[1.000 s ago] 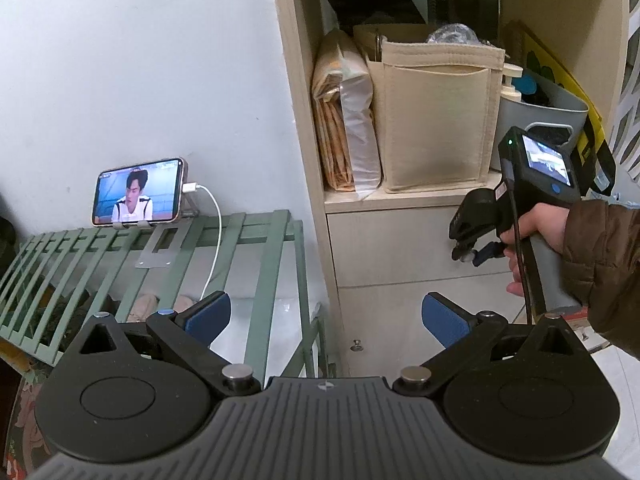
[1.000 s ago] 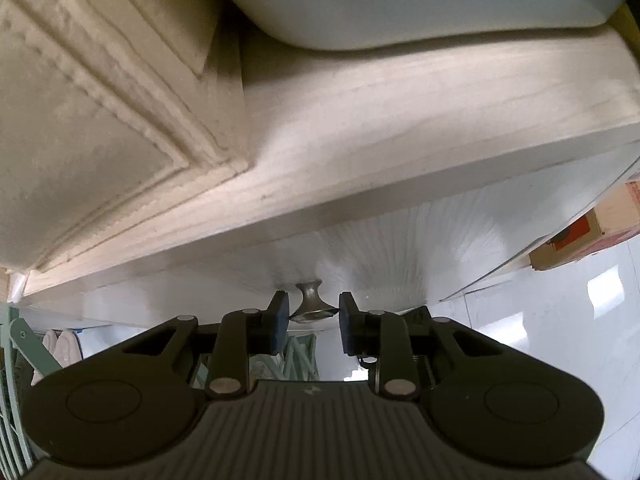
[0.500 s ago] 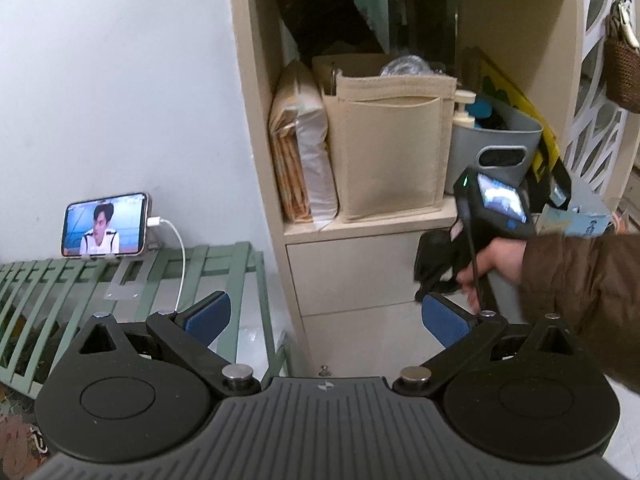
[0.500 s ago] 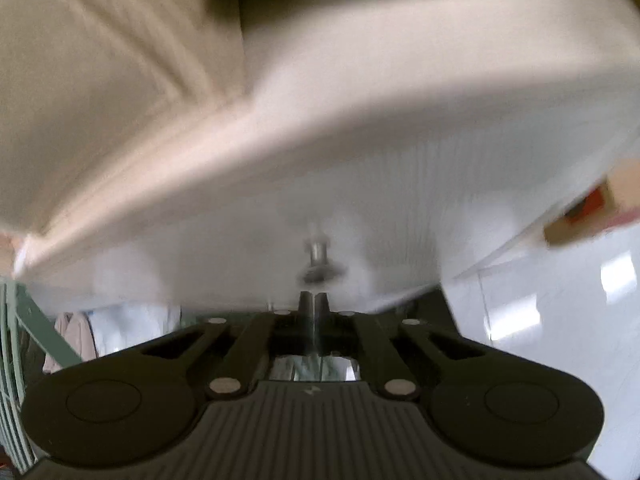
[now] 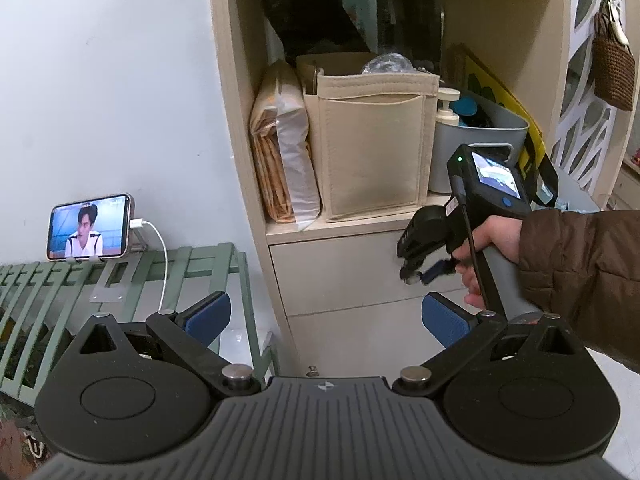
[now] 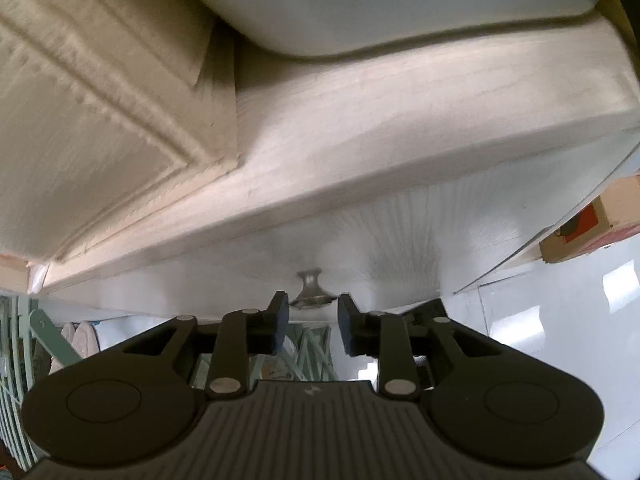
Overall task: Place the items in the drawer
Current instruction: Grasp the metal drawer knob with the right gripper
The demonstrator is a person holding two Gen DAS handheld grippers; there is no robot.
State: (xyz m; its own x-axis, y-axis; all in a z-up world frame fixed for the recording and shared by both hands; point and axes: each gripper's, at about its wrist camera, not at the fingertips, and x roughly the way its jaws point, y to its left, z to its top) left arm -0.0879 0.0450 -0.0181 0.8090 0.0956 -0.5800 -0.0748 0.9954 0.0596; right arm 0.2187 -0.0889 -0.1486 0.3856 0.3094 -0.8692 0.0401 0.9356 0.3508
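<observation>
The pale wood cabinet has an upper drawer (image 5: 340,272) and a lower drawer (image 5: 360,332), both closed. In the left wrist view a hand in a brown sleeve holds my right gripper (image 5: 420,274) at the upper drawer's front. The right wrist view shows that drawer's metal knob (image 6: 312,290) just at the tips of my right gripper (image 6: 313,308). Its jaws are opening, and the blue pads stand either side of the knob without pressing it. My left gripper (image 5: 326,312) hangs wide open and empty in front of the cabinet. The lower drawer's small knob (image 5: 311,370) is below it.
On the shelf above the drawers stand a beige felt organiser (image 5: 372,144), a plastic packet (image 5: 284,152) and a grey tub (image 5: 480,136) with a pump bottle. A phone (image 5: 90,226) plays on a green slatted rack (image 5: 120,276) to the left. A cardboard box (image 6: 588,224) lies on the floor.
The right jaws shut short of the knob half a second ago and have parted again around it. The left view has swung so the cabinet sits more central.
</observation>
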